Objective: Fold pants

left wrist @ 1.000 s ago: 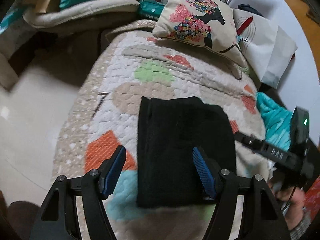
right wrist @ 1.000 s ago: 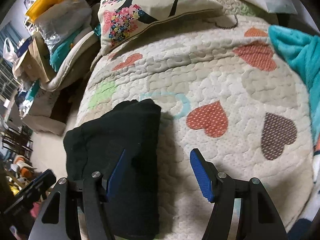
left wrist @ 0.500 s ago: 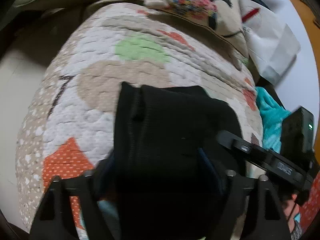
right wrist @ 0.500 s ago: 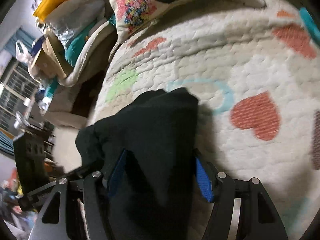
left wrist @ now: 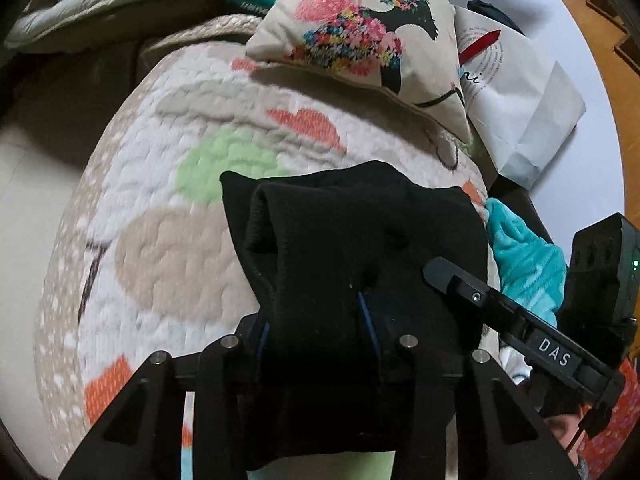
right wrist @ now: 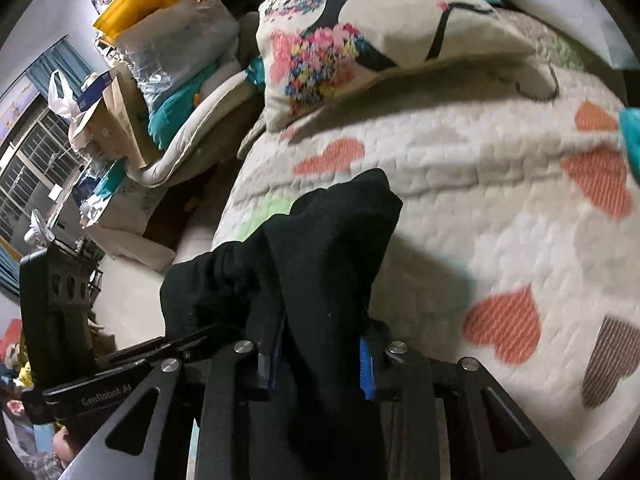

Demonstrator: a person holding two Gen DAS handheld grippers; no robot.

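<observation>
The black pants [left wrist: 360, 248] are a folded bundle on the quilt [left wrist: 168, 200], and its long axis runs from the grippers away toward the pillow [left wrist: 360, 28]. The far end points to the pillow and looks lifted from the quilt; the rounded fold edge is on the left side in the left wrist view.

The left gripper [left wrist: 316, 332] is closed on the near end of the pants, with the cloth pressed between its blue pads. The right gripper [right wrist: 322, 354] also clamps the pants, on the right part of the same near end; its blue pads [right wrist: 366, 368] touch the cloth on both sides.

The left wrist view shows the whole width of the bundle, the right gripper coming in from the right, a white paper bag [left wrist: 520, 92] beside the pillow and a teal blanket [left wrist: 524, 256] just beside the pants. The right wrist view shows the pants more from the side, as a narrow standing ridge [right wrist: 320, 248]. It also shows the left gripper at the lower left, a yellow bag [right wrist: 136, 4], cardboard and plastic bags piled at the far left, and a window with blue curtains [right wrist: 56, 64].

The quilt is white with hearts in orange, green and brown, and a pale floor [left wrist: 28, 184] lies left of it
</observation>
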